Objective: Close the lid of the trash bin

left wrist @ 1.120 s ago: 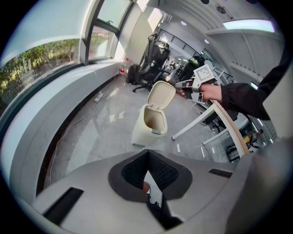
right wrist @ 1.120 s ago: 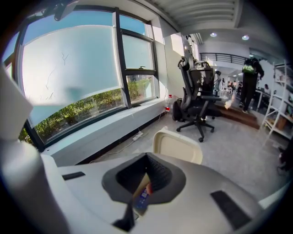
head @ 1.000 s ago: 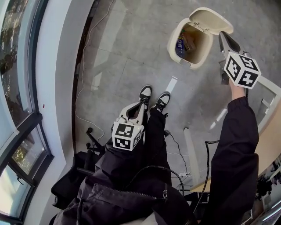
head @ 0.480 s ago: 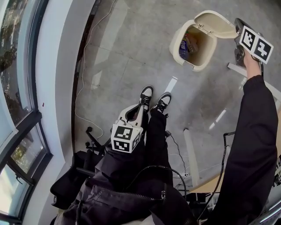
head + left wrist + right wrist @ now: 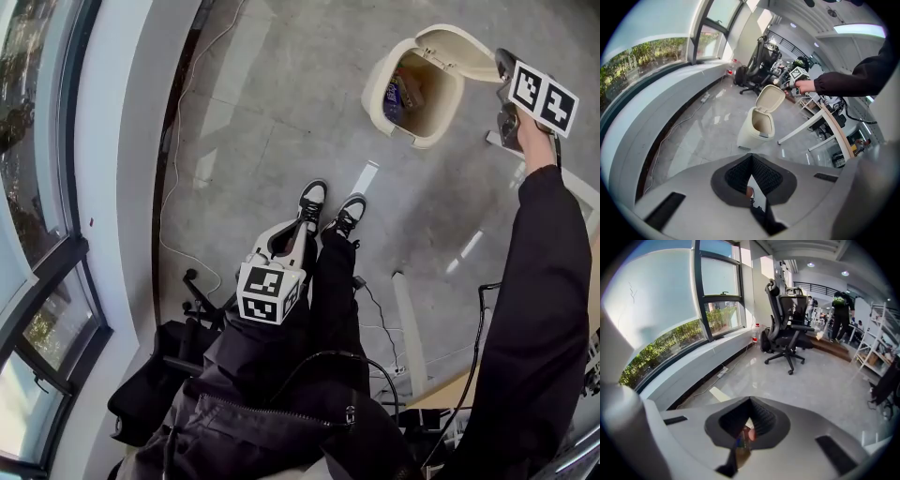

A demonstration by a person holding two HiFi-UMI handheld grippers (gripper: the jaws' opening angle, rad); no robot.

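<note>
The right gripper (image 5: pixel 503 64) is held just beside the raised lid (image 5: pixel 459 49) of the trash bin (image 5: pixel 377 89). Its jaws, like those of the left gripper (image 5: pixel 298 228), are clenched empty. A downward push on the lid is called for.

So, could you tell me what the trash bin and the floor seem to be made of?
The trash bin: cream, likely moulded plastic; smooth, seamless, softly sheened walls, and the lid matches. The floor: grey, glossy, probably polished stone or tile; it mirrors window light and shows faint joints.
</note>
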